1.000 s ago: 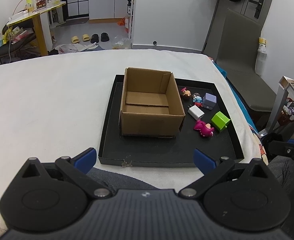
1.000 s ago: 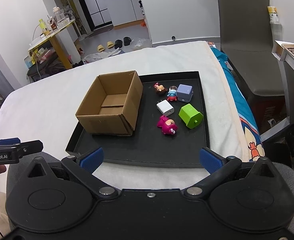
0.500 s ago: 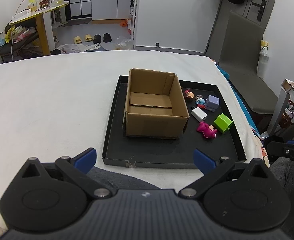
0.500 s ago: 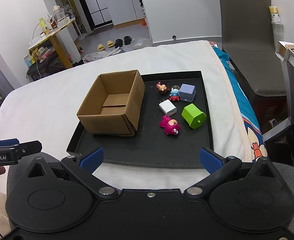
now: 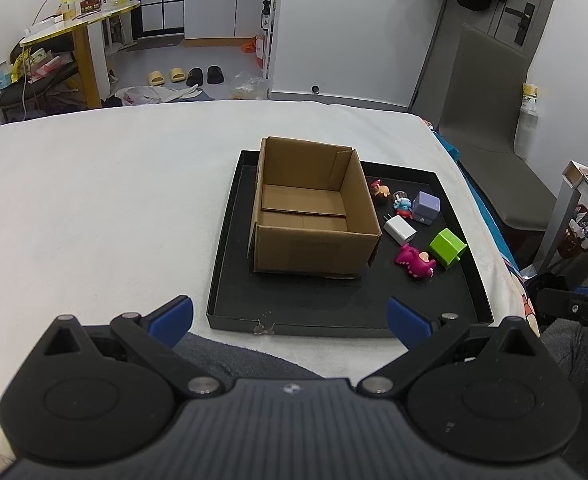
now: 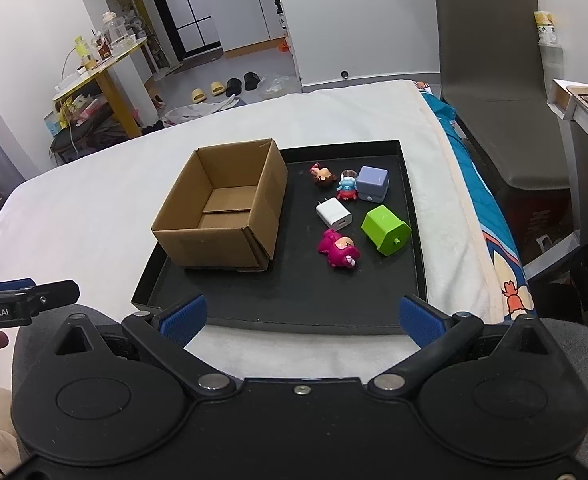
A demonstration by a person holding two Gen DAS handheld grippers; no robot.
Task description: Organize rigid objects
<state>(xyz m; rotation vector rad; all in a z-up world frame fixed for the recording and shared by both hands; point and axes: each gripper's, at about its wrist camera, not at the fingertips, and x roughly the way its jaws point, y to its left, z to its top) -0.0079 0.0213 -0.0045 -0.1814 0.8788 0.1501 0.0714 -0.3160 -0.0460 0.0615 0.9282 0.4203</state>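
Both grippers spread wide, nothing btwn fingers: left gripper [image 5: 290, 316] and right gripper [image 6: 301, 316] hover near the front edge of the black tray [image 6: 409, 216], w/ no contact. Tray sits on white bedding [image 5: 94, 200]. Cardboard box [image 6: 222, 204] stands open on tray's left half, nothing in it. To its right, loose on tray floor: white charger [image 6: 333, 213], green block [image 6: 385, 230], pink toy [image 6: 338, 249], lilac cube [image 6: 373, 183], blue figure [image 6: 347, 186] touching the cube, brown figure [image 6: 322, 175].
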